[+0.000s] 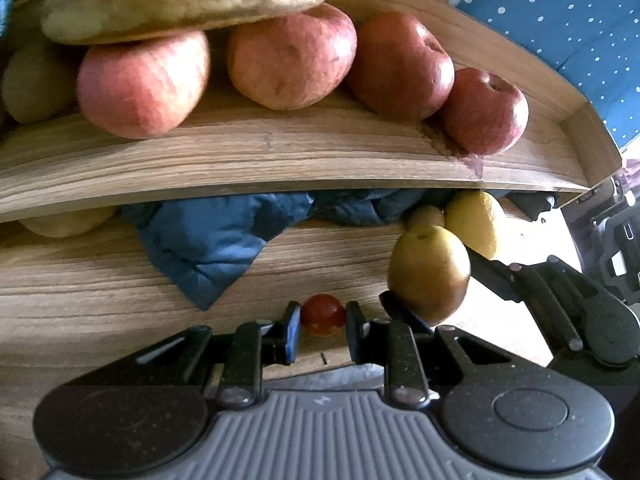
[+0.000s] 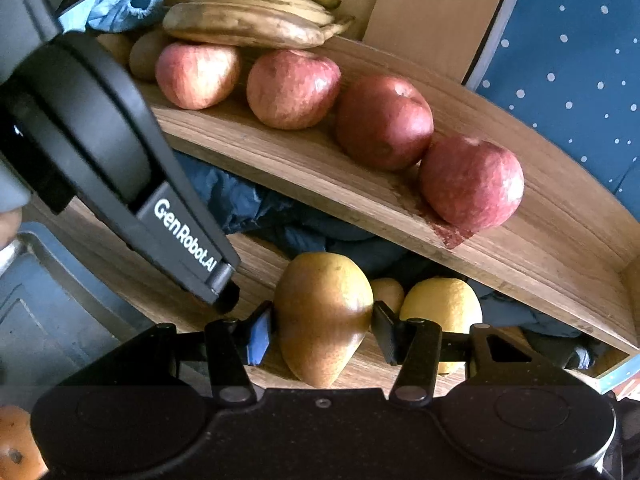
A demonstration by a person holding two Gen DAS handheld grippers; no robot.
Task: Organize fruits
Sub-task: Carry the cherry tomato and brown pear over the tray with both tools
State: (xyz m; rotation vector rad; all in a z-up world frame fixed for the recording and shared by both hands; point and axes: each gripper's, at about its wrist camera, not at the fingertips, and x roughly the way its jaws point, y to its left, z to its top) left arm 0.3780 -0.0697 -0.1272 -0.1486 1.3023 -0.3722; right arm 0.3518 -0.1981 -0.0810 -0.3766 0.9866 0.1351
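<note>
My left gripper (image 1: 323, 330) is shut on a small red cherry tomato (image 1: 322, 314) just above the lower wooden shelf (image 1: 100, 300). My right gripper (image 2: 322, 330) is shut on a brown-green pear (image 2: 323, 314), held over the lower shelf; the pear also shows in the left wrist view (image 1: 430, 276). A yellow lemon (image 2: 442, 304) and a small brownish fruit (image 2: 388, 290) lie behind the pear. Several red apples (image 2: 292, 88) stand in a row on the upper shelf (image 2: 320, 168), with bananas (image 2: 248, 24) behind them.
A crumpled blue cloth (image 1: 208, 240) lies on the lower shelf under the upper one. Kiwis (image 2: 146, 58) sit left of the apples. A blue dotted surface (image 2: 568, 72) is at the right. An orange fruit (image 2: 16, 444) shows at the lower left.
</note>
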